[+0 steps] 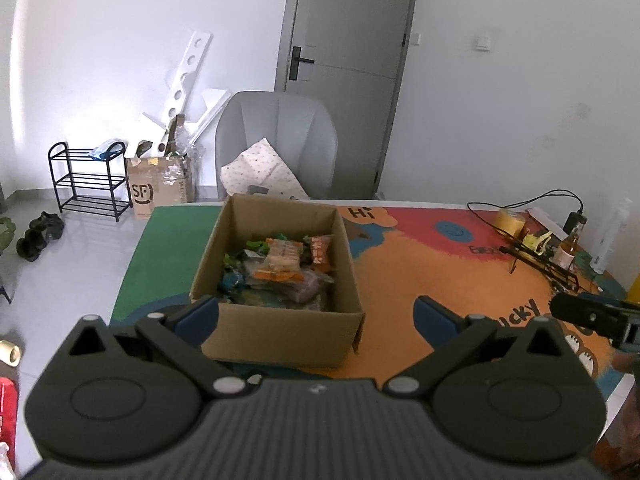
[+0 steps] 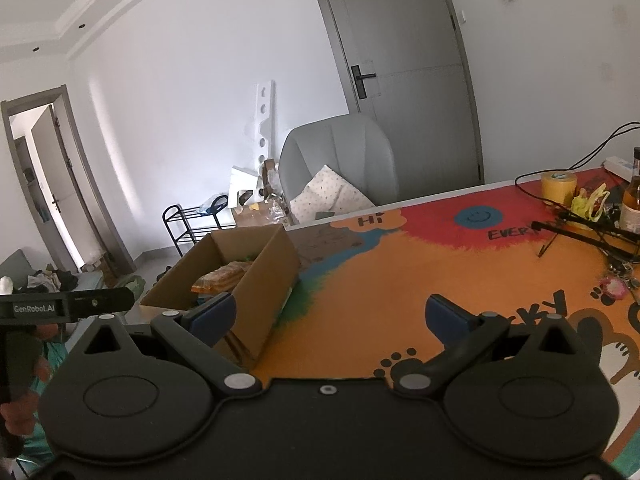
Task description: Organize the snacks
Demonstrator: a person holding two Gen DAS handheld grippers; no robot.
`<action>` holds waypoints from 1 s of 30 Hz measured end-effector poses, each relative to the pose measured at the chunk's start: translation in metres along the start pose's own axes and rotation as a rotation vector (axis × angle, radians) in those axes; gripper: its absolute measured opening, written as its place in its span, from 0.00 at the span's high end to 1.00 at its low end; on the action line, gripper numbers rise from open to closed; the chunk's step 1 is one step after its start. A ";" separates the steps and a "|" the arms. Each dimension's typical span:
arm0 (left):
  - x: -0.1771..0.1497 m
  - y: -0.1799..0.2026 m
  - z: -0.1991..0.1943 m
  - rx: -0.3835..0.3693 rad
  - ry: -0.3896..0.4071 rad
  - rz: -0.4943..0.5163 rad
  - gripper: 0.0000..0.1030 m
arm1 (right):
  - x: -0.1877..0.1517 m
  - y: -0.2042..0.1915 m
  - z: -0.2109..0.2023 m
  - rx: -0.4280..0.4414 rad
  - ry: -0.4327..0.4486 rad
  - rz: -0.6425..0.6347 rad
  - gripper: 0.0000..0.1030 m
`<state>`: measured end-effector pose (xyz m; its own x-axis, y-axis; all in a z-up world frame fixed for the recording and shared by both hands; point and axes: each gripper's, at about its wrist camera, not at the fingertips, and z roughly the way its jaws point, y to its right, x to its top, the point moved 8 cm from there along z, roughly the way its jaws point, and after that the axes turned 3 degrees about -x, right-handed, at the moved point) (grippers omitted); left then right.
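Note:
An open cardboard box [image 1: 280, 332] stands on the colourful table mat [image 1: 400, 272], filled with several wrapped snacks [image 1: 280, 268]. My left gripper [image 1: 316, 316] is open and empty, just in front of the box's near wall. In the right wrist view the same box [image 2: 260, 280] is to the left, with orange snack packets [image 2: 224, 278] showing inside. My right gripper [image 2: 330, 316] is open and empty, to the right of the box above the orange mat [image 2: 400, 280].
At the table's far right lie a yellow tape roll [image 2: 558, 188], a brown bottle [image 2: 632, 204], black cables [image 2: 580, 232] and keys [image 2: 612, 286]. A grey chair [image 1: 276, 140] with a cushion stands behind the table. A shoe rack [image 1: 86, 178] and a cardboard carton [image 1: 158, 186] are on the floor to the left.

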<state>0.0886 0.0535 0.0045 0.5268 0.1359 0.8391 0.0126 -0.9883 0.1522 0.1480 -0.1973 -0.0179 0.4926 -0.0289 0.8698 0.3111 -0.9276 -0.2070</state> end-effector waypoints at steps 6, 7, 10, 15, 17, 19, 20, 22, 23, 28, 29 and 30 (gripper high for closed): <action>0.000 0.000 0.000 -0.001 -0.001 0.007 0.00 | 0.000 -0.002 0.000 0.007 -0.013 -0.007 0.00; -0.001 0.000 0.000 -0.003 -0.003 0.009 0.00 | 0.000 -0.003 0.000 0.007 -0.016 -0.008 0.00; -0.005 0.000 0.003 -0.004 -0.016 0.016 0.00 | -0.002 -0.003 0.000 0.009 -0.022 -0.011 0.00; -0.011 0.003 0.006 -0.005 -0.034 0.031 0.00 | -0.005 -0.004 -0.001 0.011 -0.034 -0.011 0.00; -0.011 0.003 0.006 -0.003 -0.037 0.033 0.00 | -0.005 -0.004 0.000 0.012 -0.037 -0.009 0.00; -0.012 0.004 0.006 -0.003 -0.037 0.033 0.00 | -0.006 -0.004 0.000 0.012 -0.040 -0.009 0.00; -0.012 0.003 0.006 -0.002 -0.038 0.034 0.00 | -0.006 -0.004 -0.001 0.013 -0.040 -0.010 0.00; -0.012 0.004 0.006 -0.003 -0.038 0.033 0.00 | -0.005 -0.004 -0.001 0.012 -0.041 -0.008 0.00; -0.012 0.004 0.006 -0.003 -0.039 0.033 0.00 | -0.005 -0.004 -0.001 0.012 -0.042 -0.005 0.00; -0.014 0.004 0.007 -0.001 -0.043 0.036 0.00 | -0.005 -0.003 -0.001 0.012 -0.043 -0.004 0.00; -0.014 0.003 0.007 0.000 -0.044 0.036 0.00 | -0.005 -0.003 -0.001 0.011 -0.043 -0.004 0.00; -0.014 0.004 0.007 -0.001 -0.044 0.036 0.00 | -0.005 -0.003 -0.001 0.012 -0.043 -0.005 0.00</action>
<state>0.0874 0.0474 -0.0101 0.5637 0.0969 0.8203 -0.0077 -0.9924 0.1225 0.1438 -0.1946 -0.0211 0.5252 -0.0080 0.8509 0.3231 -0.9232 -0.2082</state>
